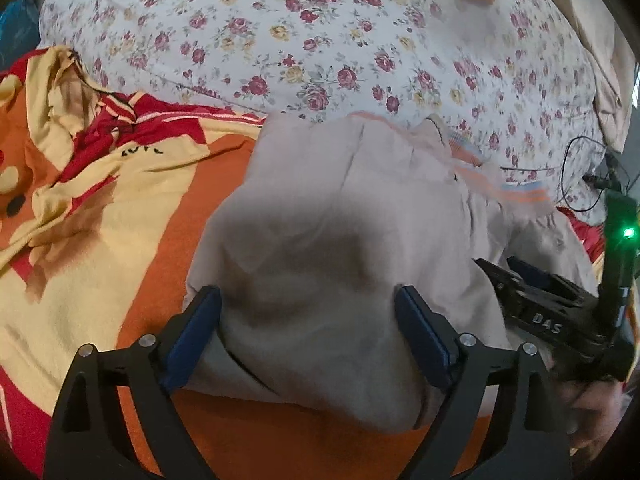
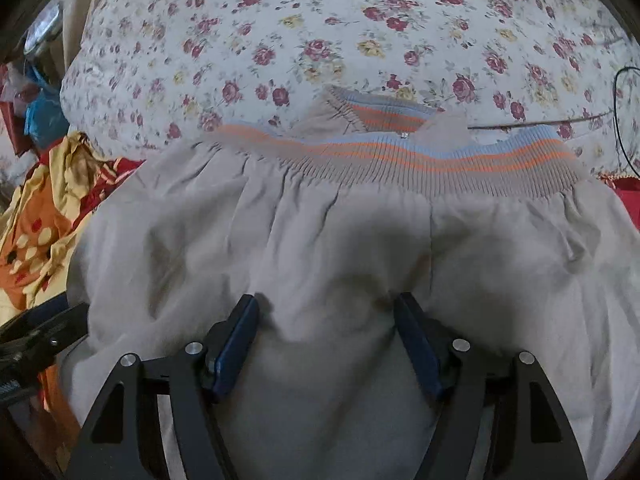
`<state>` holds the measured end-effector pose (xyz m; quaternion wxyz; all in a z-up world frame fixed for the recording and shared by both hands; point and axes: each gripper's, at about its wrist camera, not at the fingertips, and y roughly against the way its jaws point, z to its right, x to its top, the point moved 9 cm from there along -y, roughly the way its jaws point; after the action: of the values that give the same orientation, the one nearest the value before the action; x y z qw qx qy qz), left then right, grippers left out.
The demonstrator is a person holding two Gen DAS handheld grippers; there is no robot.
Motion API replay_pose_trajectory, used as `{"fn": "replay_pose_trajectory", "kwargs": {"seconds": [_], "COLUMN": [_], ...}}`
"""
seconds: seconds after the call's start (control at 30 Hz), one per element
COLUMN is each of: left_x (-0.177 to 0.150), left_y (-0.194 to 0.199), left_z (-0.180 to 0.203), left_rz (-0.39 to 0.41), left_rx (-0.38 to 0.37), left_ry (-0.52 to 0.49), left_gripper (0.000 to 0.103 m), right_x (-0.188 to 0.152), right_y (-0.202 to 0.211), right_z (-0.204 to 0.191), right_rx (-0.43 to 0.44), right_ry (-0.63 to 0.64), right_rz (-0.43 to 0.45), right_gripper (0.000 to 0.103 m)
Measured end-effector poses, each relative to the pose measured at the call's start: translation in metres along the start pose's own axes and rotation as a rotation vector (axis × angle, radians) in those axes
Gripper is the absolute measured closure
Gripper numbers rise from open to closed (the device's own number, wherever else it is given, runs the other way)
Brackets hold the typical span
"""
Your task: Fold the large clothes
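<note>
Right wrist view: beige garment under spread jaws, its striped waistband only here seen whole.
Right gripper and left gripper gape, gripping nothing; beyond the garment, floral sheet; left, orange blanket.

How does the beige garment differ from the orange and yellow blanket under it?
The beige garment is plain with a ribbed orange-and-blue striped band; the blanket is boldly patterned in orange, yellow and red. The garment lies fairly smooth between both grippers' open fingers; the blanket is bunched and rumpled at its far left. Both lie on the floral bedding.
</note>
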<state>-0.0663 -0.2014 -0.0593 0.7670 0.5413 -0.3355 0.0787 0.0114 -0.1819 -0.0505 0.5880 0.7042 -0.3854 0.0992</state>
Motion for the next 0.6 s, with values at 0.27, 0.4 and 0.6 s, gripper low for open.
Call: {"fn": "replay_pose_trajectory", "kwargs": {"seconds": [0.27,0.4,0.6], "left_x": [0.001,0.001,0.007], "left_y": [0.001,0.007,0.019], "left_z": [-0.003,-0.003,-0.006], "left_rz": [0.01,0.023,0.039], "left_rx": [0.005,0.029,0.052], "left_ry": [-0.003,0.001,0.01], "left_gripper": [0.012,0.012,0.012], "right_x": [-0.006,-0.014,-0.017], "right_y": [0.03,0.024,0.028], "right_z": [0.024,0.028,0.02], "right_rx": [0.06,0.037,0.009], "right_ry": [-0.075,-0.012,0.043], "right_rz": [0.001,0.005,-0.003], "right_gripper": [0.031,0.031,0.028]}}
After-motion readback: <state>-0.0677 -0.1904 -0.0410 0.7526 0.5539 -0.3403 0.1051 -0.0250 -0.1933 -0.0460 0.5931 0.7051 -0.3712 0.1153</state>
